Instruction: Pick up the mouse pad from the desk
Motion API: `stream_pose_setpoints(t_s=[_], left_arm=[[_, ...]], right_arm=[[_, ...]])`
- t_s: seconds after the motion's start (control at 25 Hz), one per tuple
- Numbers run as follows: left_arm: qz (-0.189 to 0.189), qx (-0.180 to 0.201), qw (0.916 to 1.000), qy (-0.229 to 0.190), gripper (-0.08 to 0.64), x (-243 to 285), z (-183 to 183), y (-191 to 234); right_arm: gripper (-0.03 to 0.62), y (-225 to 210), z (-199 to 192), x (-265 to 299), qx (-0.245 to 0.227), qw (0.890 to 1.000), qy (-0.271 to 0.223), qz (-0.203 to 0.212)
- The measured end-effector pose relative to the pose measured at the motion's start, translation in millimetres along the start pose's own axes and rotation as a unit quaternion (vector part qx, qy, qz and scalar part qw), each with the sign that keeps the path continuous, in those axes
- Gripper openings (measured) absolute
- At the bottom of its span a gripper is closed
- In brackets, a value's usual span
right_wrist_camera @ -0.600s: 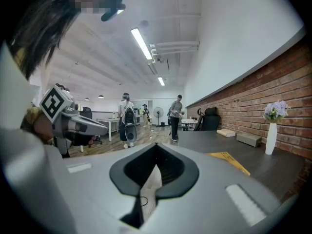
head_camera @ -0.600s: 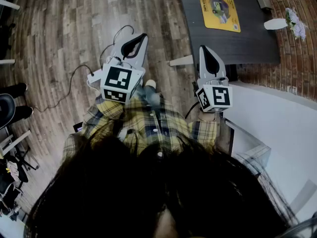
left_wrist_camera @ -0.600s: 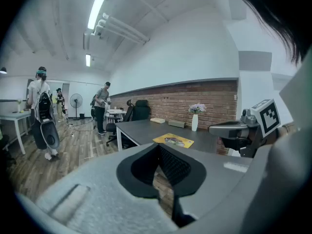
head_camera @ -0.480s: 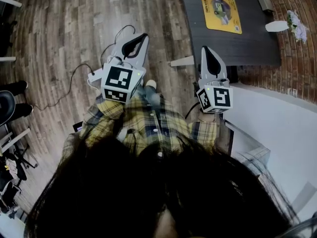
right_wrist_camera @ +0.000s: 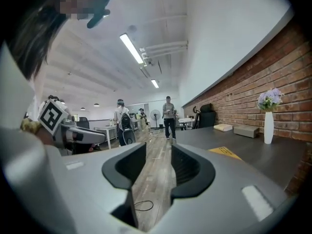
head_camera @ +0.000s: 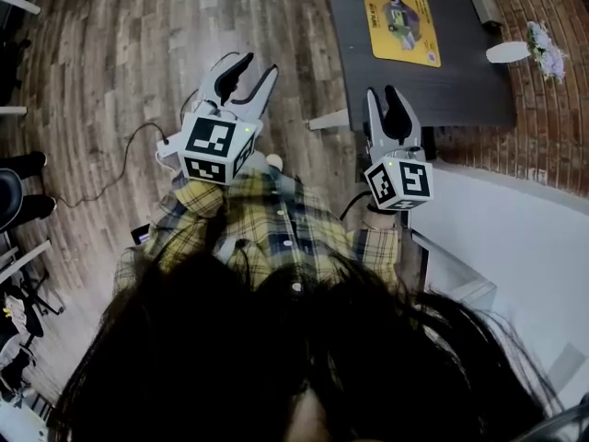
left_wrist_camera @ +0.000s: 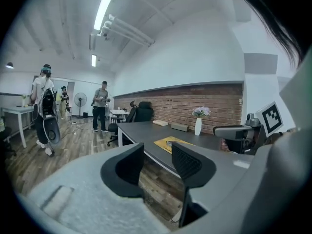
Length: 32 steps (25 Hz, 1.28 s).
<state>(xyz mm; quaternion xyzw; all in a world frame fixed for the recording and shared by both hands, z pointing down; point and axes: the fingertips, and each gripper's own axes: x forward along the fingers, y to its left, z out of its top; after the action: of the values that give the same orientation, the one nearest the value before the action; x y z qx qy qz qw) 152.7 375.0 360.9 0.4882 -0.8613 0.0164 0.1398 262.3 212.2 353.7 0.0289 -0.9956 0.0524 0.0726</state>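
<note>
Both sets of jaws have parted since a moment ago, so the left gripper [head_camera: 256,67] and right gripper [head_camera: 384,99] hang empty (readied, I'd guess), well short of the yellow mouse pad [head_camera: 400,23] lying flat on the dark surface [head_camera: 442,90].

The room was lit evenly and brightly from above by strip lights [left_wrist_camera: 104,6], which burned out to plain white in both gripper views. Colours ran cold and bluish, and shadows were soft. In the head view the desk [head_camera: 460,90] read nearly black, and the hair [head_camera: 276,366] filled the lower part as a dark mass without detail. All three pictures were wide-angle: the floor [head_camera: 110,63] boards bowed towards the edges, the brick wall [right_wrist_camera: 273,82] curved, and the corners of both gripper views fell to black. Close to the lens, the left gripper [left_wrist_camera: 157,147] and right gripper [right_wrist_camera: 158,147] looked soft and grainy, while the far room was fairly sharp.
</note>
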Motion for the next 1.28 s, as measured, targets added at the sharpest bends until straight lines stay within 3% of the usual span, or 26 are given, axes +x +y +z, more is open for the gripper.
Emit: stream_pose_setpoints(t_s=[0.16,0.44,1.28], left_arm=[[0.006,-0.001,1.0000,0.003,0.235,11,1,0],[0.003,-0.002,1.0000,-0.001,0.283,43,8,16],[-0.082,0.008,0.9966,-0.003,0.324,213,74,147]], right_arm=[[0.197,-10,0,5,0.013,1.000,-0.004,0.008],[0.239,-23,-3,37,0.014,1.000,0.003,0.012],[0.291,-64,29,220,0.021,0.998,0.007,-0.055]])
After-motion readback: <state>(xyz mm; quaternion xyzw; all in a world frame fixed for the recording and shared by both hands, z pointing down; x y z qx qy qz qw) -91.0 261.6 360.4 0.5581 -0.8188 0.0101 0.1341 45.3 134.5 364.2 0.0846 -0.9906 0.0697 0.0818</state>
